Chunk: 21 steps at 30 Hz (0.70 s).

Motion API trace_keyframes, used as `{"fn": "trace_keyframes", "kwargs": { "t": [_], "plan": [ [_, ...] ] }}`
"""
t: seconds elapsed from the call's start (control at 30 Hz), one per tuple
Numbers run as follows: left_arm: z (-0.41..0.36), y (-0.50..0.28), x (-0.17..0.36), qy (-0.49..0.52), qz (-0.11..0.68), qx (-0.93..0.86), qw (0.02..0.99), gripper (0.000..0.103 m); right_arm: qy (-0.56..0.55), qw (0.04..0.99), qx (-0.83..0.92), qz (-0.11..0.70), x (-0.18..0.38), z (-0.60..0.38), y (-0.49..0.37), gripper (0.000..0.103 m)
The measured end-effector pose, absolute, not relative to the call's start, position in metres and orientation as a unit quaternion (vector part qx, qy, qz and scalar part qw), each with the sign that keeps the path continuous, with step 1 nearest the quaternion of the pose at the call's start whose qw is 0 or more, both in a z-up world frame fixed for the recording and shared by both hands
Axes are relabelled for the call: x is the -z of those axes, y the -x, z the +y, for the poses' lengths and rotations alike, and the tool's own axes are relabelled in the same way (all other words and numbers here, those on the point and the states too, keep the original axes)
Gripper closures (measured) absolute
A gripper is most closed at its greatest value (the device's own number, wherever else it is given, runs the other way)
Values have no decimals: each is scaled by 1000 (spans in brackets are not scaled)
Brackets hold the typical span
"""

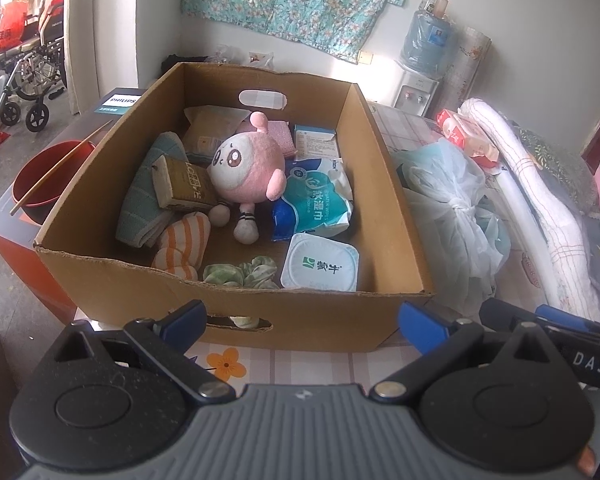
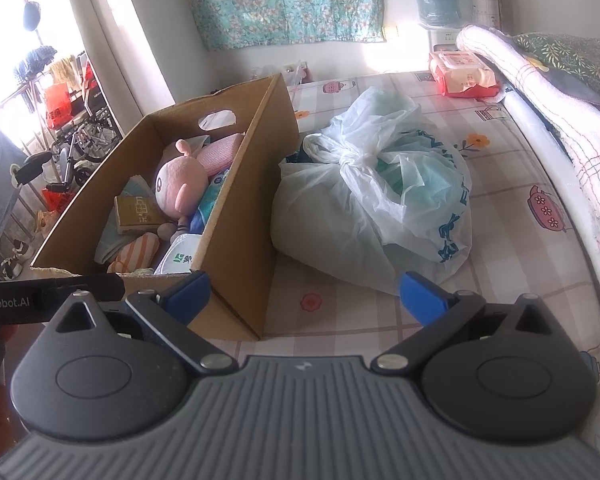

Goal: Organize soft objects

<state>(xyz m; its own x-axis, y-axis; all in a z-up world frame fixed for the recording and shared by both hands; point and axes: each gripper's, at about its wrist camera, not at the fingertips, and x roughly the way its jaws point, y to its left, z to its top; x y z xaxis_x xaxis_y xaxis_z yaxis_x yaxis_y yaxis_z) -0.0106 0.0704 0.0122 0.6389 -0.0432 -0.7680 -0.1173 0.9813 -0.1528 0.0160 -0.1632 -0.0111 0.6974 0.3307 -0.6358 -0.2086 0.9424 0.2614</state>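
Both spread empty: left gripper [image 1: 300,320], right gripper [image 2: 304,294]; round pink plush doll [image 1: 244,168] mid-frame inside brown cardboard box [image 1: 236,308], wedged among packets, likely dragging white yoghurt tub [image 1: 320,266] along.

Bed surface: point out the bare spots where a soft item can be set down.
Free: the checked sheet between the tied plastic bag and the rolled blanket, and the strip before the bag. Crowded: the cardboard box, apart from bare floor near the plush toy.
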Motion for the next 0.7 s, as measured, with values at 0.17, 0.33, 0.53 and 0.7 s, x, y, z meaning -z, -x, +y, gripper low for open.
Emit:
{"fn": "trace_keyframes", "kwargs": {
  "t": [0.17,0.33,0.53,0.7],
  "plan": [
    [67,12,-12,97,424,-26,900,0,-88,916,-149,363,13,-167,-15,1],
    [65,13,-10,95,430,-32,897,0,-78,914,-162,364,12,-162,-17,1],
    [60,15,-9,75,431,-51,898,0,-70,911,-182,363,10,-154,-16,1],
    [60,15,-9,69,434,-55,896,0,-62,910,-185,367,10,-151,-17,1]
  ]
}}
